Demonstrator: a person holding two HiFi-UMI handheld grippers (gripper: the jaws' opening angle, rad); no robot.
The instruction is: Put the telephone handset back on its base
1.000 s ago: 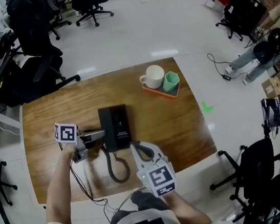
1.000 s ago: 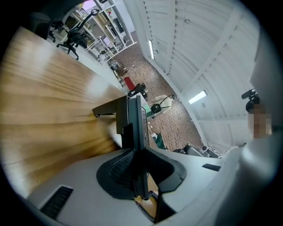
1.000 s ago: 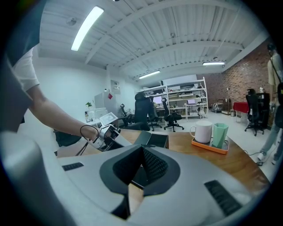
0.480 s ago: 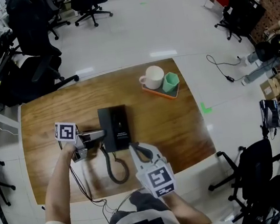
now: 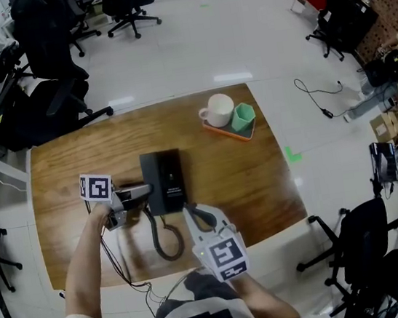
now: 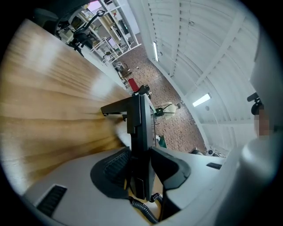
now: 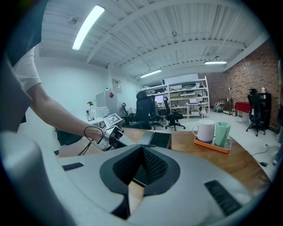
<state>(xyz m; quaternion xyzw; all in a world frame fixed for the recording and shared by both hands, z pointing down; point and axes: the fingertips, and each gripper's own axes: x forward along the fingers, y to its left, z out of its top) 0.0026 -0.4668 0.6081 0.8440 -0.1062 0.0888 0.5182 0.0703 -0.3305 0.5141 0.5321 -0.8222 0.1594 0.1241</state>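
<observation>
A black telephone base [image 5: 169, 179] lies in the middle of the wooden table [image 5: 238, 178]. Its handset [image 5: 150, 187] runs along the base's left side, and a coiled cord [image 5: 168, 245] loops toward the near edge. My left gripper [image 5: 145, 191] reaches in from the left. Its jaws are opening, with the handset [image 6: 141, 132] between them and the pads no longer pressing on it. My right gripper [image 5: 189, 209] hovers just in front of the base, shut and empty. In the right gripper view the right gripper [image 7: 142, 152] points at the telephone base [image 7: 158, 139].
A white mug [image 5: 218, 108] and a green cup [image 5: 243, 115] stand on an orange tray [image 5: 226, 130] at the table's far right. Office chairs [image 5: 51, 102] stand beyond the far left corner. Cables and gear lie on the floor to the right.
The left gripper has shifted slightly toward the phone. The right gripper and the telephone stay where they were.
</observation>
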